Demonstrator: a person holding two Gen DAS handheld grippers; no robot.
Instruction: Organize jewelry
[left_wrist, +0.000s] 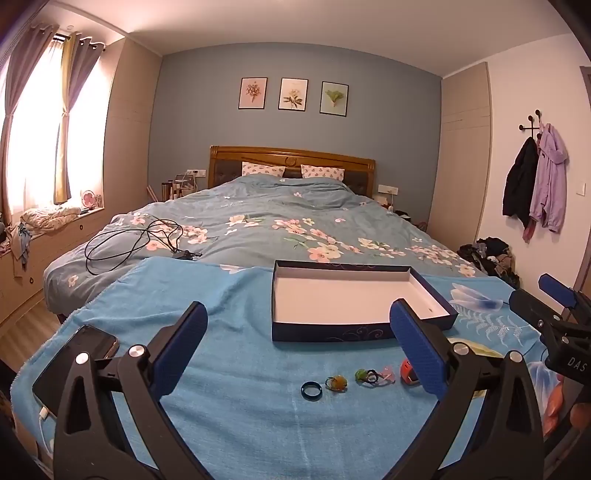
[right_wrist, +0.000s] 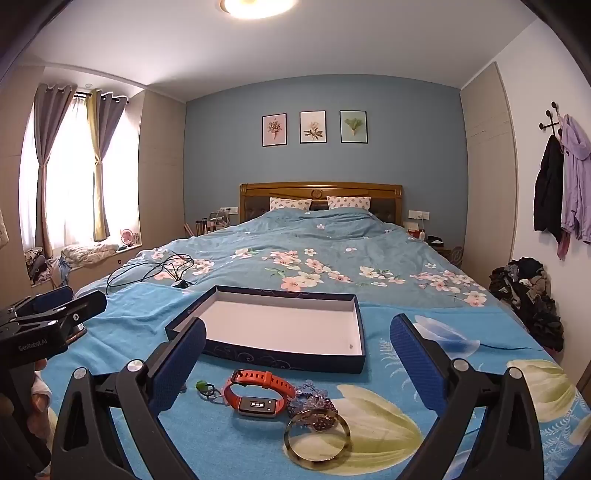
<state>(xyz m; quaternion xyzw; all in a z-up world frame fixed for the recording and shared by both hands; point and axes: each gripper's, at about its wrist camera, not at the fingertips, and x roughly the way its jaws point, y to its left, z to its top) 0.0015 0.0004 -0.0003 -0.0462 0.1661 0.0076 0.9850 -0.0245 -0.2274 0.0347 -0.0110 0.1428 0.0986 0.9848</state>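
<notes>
A big bed (left_wrist: 280, 225) fills the room, and a blue towel (left_wrist: 229, 295) lies over its near end. On the towel sits a flat dark blue box (right_wrist: 284, 358) with a white inside. Nothing much shows in it but a tiny dark speck near one corner, too small to name.

The left gripper (left_wrist: 299, 347) hangs above the towel with its two blue fingers (left_wrist: 181, 347) spread wide apart, holding nothing. Below it lies a row of small things: a dark ring (left_wrist: 311, 390), an orange-yellow ring (left_wrist: 336, 383), a green bit with a dark loop (left_wrist: 365, 376), and something pink (left_wrist: 388, 374) that is hard to make out. An orange watch (left_wrist: 408, 371) is half hidden behind the right-hand finger. A black phone (left_wrist: 77, 363) lies on the towel at the left, partly covered by the gripper.

The right gripper (right_wrist: 297, 354) is also spread wide and empty. In front of it the watch (right_wrist: 258, 393) shows fully, its little screen facing up. Next to it is a heap of purple beads (right_wrist: 312, 400), touching a wide shiny bangle (right_wrist: 317, 439). The beads blur together, so I cannot tell their shape. All the jewelry sits on the towel, just in front of the box, not in it.

A black cable (left_wrist: 136, 240) curls on the bed farther back.
</notes>
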